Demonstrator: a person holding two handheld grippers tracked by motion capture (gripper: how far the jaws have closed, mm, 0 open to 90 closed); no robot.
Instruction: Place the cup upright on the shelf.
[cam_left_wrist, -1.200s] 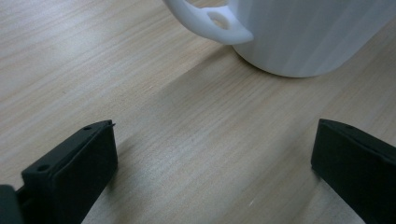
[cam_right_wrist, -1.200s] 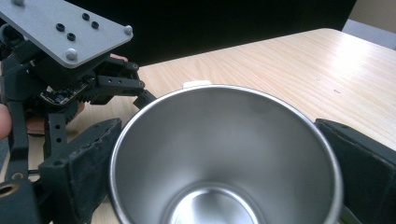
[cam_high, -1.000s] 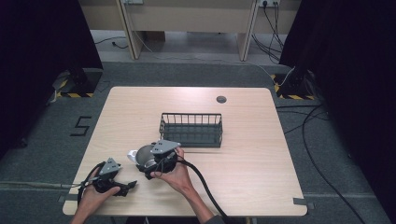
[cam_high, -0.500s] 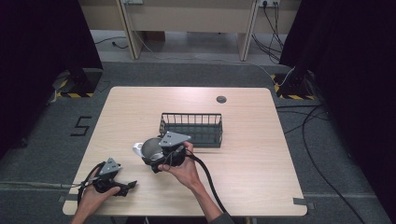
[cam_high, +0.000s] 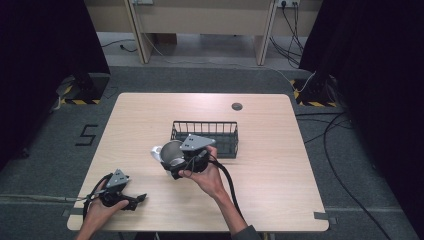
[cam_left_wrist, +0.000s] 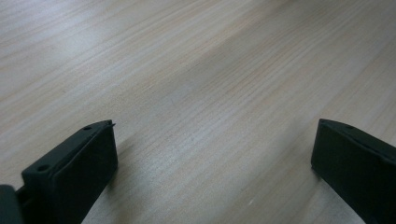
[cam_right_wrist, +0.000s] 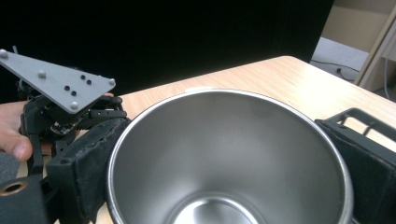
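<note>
Gripping a round, brushed stainless-steel cup (cam_right_wrist: 229, 158) by its wall, the right gripper (cam_high: 175, 165) has its two black, rubber-padded jaws pressed against opposite sides of the smooth rim, as the right gripper view shows; the cup's shiny, tapering inside faces that camera, mouth open. In the high view the cup (cam_high: 169, 151) sits just left of the gripper's grey three-cornered plate and close to the near left corner of the black wire basket (cam_high: 206, 136), a low rectangular tray of thin bars standing near the middle of the pale wood-grain table (cam_high: 280, 165). A thick black cable trails from the right gripper toward the table's near edge, along the person's forearm.

Well to the left of the basket and nearer the person, the left gripper (cam_high: 136, 200) lies low over the table in the person's left hand (cam_high: 102, 207). Its matte black jaws stand wide apart in the left gripper view, with nothing between them but bare wood grain. A small dark round grommet (cam_high: 237, 106) is set in the tabletop beyond the basket.
</note>
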